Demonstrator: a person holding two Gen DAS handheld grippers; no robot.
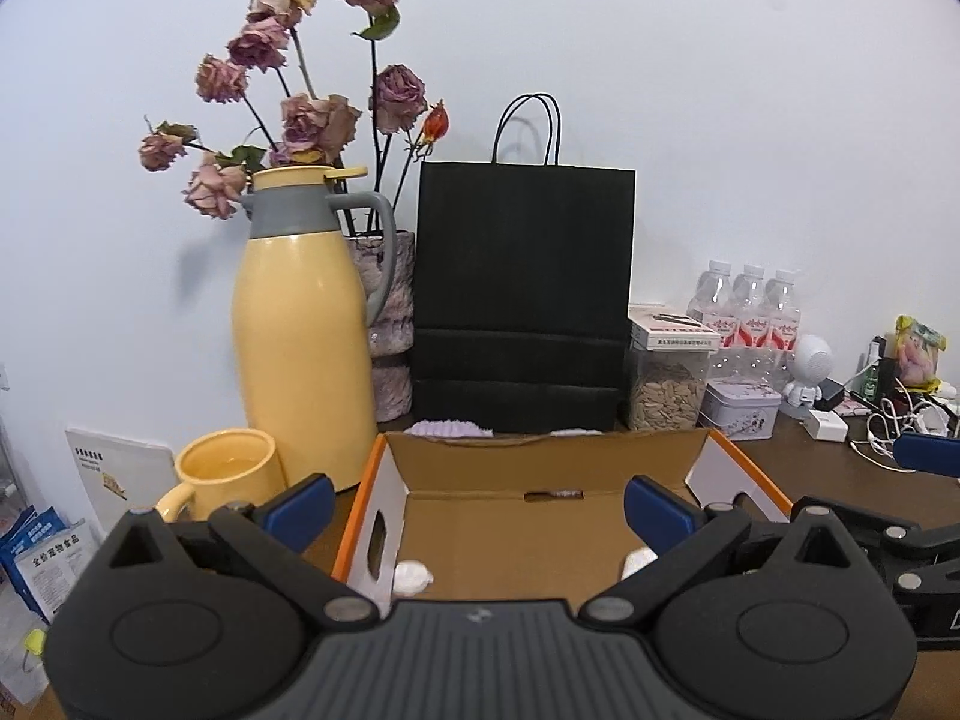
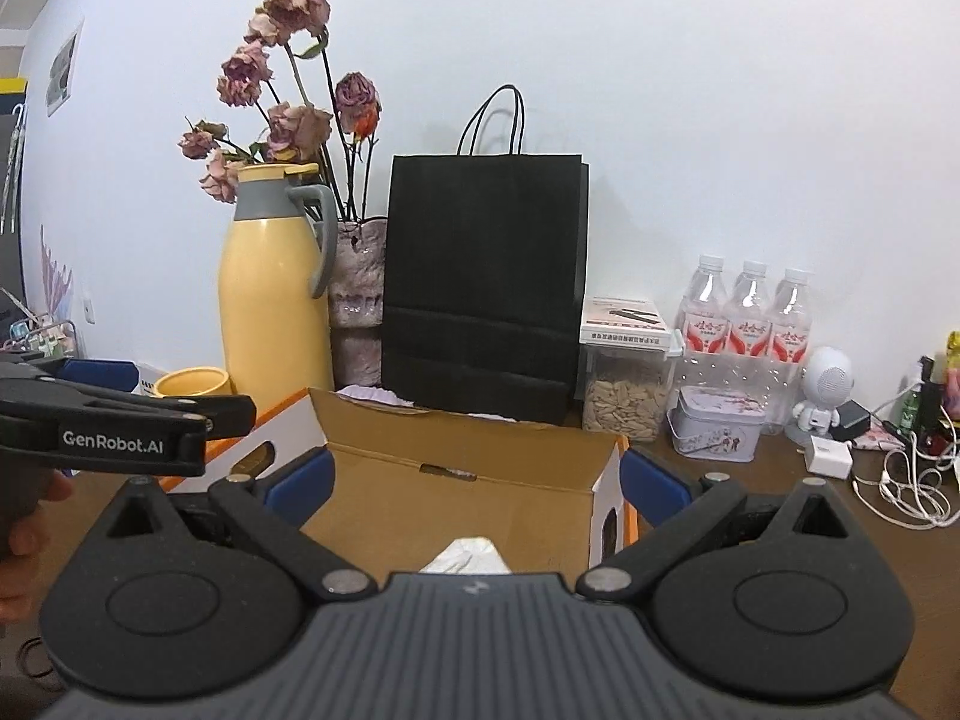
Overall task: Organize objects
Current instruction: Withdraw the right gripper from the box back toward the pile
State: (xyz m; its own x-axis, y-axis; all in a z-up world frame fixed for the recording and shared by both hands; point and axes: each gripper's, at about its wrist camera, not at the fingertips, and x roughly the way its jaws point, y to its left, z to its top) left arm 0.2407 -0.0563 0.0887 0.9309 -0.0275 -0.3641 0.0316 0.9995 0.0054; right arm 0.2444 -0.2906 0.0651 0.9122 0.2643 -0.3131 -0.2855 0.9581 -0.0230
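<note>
Judging by the white wad (image 2: 465, 558) already lying in the box (image 1: 540, 516), sorting is under way. Both the left gripper (image 1: 480, 501) and right gripper (image 2: 474, 483) gape fully, holding nothing. Clutter at three o'clock on the table (image 2: 780, 516) looks unsorted.

Open cardboard box (image 1: 540, 516) sits front-centre on the table (image 1: 840, 474). Behind it: paper bag (image 1: 522, 294) upright against the wall. Left of bag: vase (image 1: 393, 324), then thermos jug (image 1: 300, 336), with mug (image 1: 231, 474) in front of jug. Right of bag: seed jar (image 1: 666, 384), tin (image 1: 741, 408), three bottles (image 1: 747, 312) behind. Crumpled white bits, probably tissue (image 2: 465, 555), in the box.
</note>
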